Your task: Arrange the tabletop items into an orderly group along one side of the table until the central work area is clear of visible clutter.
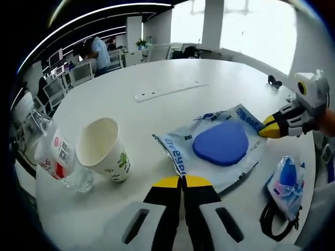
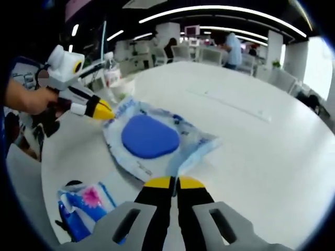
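A clear plastic packet (image 1: 246, 117) with blue print and a round blue pad (image 1: 221, 143) inside lies flat on the white round table (image 1: 172, 68). My left gripper (image 1: 183, 181) is shut on the packet's near edge. My right gripper (image 1: 264, 130) comes in from the right, pinching the opposite corner. In the right gripper view the same packet (image 2: 196, 141) with its blue pad (image 2: 149, 136) lies ahead. There my right gripper (image 2: 175, 183) is shut on its edge, and the left gripper (image 2: 108, 113), held by a hand, pinches the far corner.
A white paper cup (image 1: 104, 149) and a clear bottle with a red label (image 1: 55, 157) stand left of the packet. A small blue and pink packet (image 1: 288, 183) lies on a black strap (image 1: 275, 225) at the right. A white power strip (image 1: 167, 90) lies farther back. Office desks and people stand beyond.
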Action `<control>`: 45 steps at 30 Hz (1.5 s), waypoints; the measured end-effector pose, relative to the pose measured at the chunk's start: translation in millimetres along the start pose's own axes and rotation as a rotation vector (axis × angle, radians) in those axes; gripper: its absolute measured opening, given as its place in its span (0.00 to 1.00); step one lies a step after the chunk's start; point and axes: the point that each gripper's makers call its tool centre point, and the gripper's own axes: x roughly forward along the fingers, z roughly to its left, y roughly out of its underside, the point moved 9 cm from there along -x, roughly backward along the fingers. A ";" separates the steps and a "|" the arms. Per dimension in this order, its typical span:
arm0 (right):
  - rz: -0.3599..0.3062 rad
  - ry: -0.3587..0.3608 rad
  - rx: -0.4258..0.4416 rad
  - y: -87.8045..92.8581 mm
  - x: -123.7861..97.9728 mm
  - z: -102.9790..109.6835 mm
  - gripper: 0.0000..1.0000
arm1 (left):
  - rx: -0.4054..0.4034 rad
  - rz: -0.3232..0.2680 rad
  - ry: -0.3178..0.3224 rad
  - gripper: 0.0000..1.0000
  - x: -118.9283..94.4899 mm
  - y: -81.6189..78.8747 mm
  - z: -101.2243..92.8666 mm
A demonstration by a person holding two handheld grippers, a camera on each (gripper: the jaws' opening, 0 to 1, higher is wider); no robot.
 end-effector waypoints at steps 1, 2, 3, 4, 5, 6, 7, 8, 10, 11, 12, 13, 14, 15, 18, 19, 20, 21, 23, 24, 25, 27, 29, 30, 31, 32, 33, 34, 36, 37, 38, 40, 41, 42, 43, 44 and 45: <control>-0.002 0.002 0.001 -0.8 0.5 -1.0 0.00 | 0.003 -0.002 -0.002 0.00 1.1 -1.1 0.3; -0.002 0.004 -0.002 -1.1 0.9 -1.5 0.00 | 0.009 -0.006 -0.005 0.00 2.4 -2.4 0.7; -0.003 0.009 -0.015 -1.8 1.8 -2.6 0.00 | 0.014 -0.008 -0.006 0.00 3.2 -3.3 1.0; -0.003 0.010 -0.018 -2.3 2.7 -3.2 0.00 | 0.019 -0.010 -0.008 0.00 3.9 -4.4 1.1; -0.002 0.010 -0.019 -2.9 3.6 -3.6 0.00 | 0.025 -0.013 -0.011 0.00 5.1 -5.9 1.7; 0.001 0.011 -0.021 -3.6 4.8 -4.6 0.00 | 0.027 -0.015 -0.012 0.00 6.0 -6.8 2.2; 0.000 0.014 -0.024 -4.4 6.1 -6.3 0.00 | 0.028 -0.016 -0.013 0.00 7.7 -7.9 3.2; -0.001 0.016 -0.027 -5.0 6.7 -7.0 0.00 | 0.028 -0.016 -0.014 0.00 9.1 -8.4 4.2; -0.011 0.026 -0.047 -7.3 8.0 -8.8 0.00 | 0.031 -0.020 -0.016 0.00 10.9 -9.3 5.7; -0.010 0.025 -0.047 -7.8 9.0 -9.0 0.01 | 0.033 -0.022 -0.020 0.00 12.2 -9.9 6.8; -0.009 0.026 -0.048 -8.9 10.9 -10.1 0.01 | 0.035 -0.023 -0.022 0.00 12.5 -10.3 7.0; -0.009 0.027 -0.049 -9.4 12.0 -10.7 0.01 | 0.036 -0.023 -0.023 0.00 13.1 -10.5 7.5; -0.009 0.028 -0.052 -10.0 13.2 -11.4 0.01 | 0.034 -0.025 -0.025 0.00 14.3 -10.6 8.4; -0.010 0.029 -0.053 -10.3 13.9 -11.7 0.01 | 0.035 -0.026 -0.027 0.00 15.1 -10.6 8.9; -0.009 0.031 -0.059 -10.6 16.9 -13.3 0.01 | 0.045 -0.028 -0.031 0.00 18.5 -10.7 10.5; -0.009 0.032 -0.061 -10.6 17.6 -13.7 0.01 | 0.046 -0.028 -0.032 0.00 19.6 -10.7 11.1; -0.009 0.033 -0.063 -10.5 18.6 -14.2 0.01 | 0.049 -0.029 -0.033 0.00 21.6 -10.9 11.8; -0.008 0.035 -0.066 -10.4 20.2 -14.8 0.01 | 0.050 -0.029 -0.034 0.00 22.7 -11.1 12.2; -0.008 0.041 -0.074 -11.0 23.2 -16.0 0.01 | 0.054 -0.031 -0.039 0.00 25.5 -11.7 13.6; -0.008 0.042 -0.077 -11.4 24.4 -16.3 0.01 | 0.055 -0.033 -0.042 0.00 26.6 -11.9 14.1; -0.006 0.044 -0.078 -11.8 26.5 -17.0 0.01 | 0.056 -0.034 -0.046 0.00 28.5 -12.0 15.0; -0.003 0.045 -0.075 -12.3 29.8 -18.4 0.01 | 0.058 -0.033 -0.054 0.00 30.9 -11.2 16.5; 0.000 0.050 -0.075 -12.8 32.1 -19.2 0.01 | 0.060 -0.033 -0.057 0.00 33.6 -10.3 17.6; 0.001 0.052 -0.074 -13.1 34.0 -19.7 0.01 | 0.064 -0.032 -0.059 0.00 34.9 -9.7 18.3; 0.002 0.055 -0.071 -13.3 35.0 -20.1 0.01 | 0.071 -0.029 -0.060 0.00 37.0 -8.4 19.1; 0.004 0.061 -0.063 -13.3 36.5 -20.7 0.01 | 0.073 -0.028 -0.060 0.01 37.7 -8.0 19.3; 0.006 0.066 -0.052 -13.0 37.3 -21.0 0.01 | 0.086 -0.024 -0.064 0.01 39.5 -7.0 20.0; 0.011 0.074 -0.031 -12.5 38.8 -21.6 0.01 | 0.093 -0.023 -0.065 0.01 40.8 -6.7 20.2; 0.020 0.077 -0.007 -11.1 41.2 -22.2 0.00 | 0.113 -0.024 -0.070 0.02 43.3 -6.3 20.2; 0.024 0.084 0.009 -10.3 42.4 -22.9 0.00 | 0.125 -0.026 -0.073 0.02 44.3 -6.2 20.3; 0.023 0.084 0.016 -10.0 43.0 -23.1 0.00 | 0.131 -0.024 -0.076 0.02 44.9 -5.4 20.0; 0.024 0.088 0.042 -9.2 44.0 -23.1 0.00 | 0.140 -0.033 -0.087 0.03 45.0 -5.9 20.6; 0.015 0.094 0.055 -9.5 44.8 -23.6 0.00 | 0.147 -0.039 -0.092 0.04 44.9 -6.2 21.0; 0.019 0.095 0.068 -9.8 45.4 -24.0 0.00 | 0.149 -0.042 -0.096 0.04 44.1 -6.3 21.1; 0.017 0.099 0.074 -10.7 46.0 -24.5 0.00 | 0.146 -0.048 -0.098 0.05 43.0 -5.5 21.0; 0.018 0.100 0.074 -11.4 46.7 -24.8 0.00 | 0.143 -0.047 -0.099 0.07 43.0 -3.8 21.5; 0.019 0.102 0.074 -12.5 47.7 -24.9 0.00 | 0.139 -0.043 -0.099 0.08 41.9 -1.0 21.1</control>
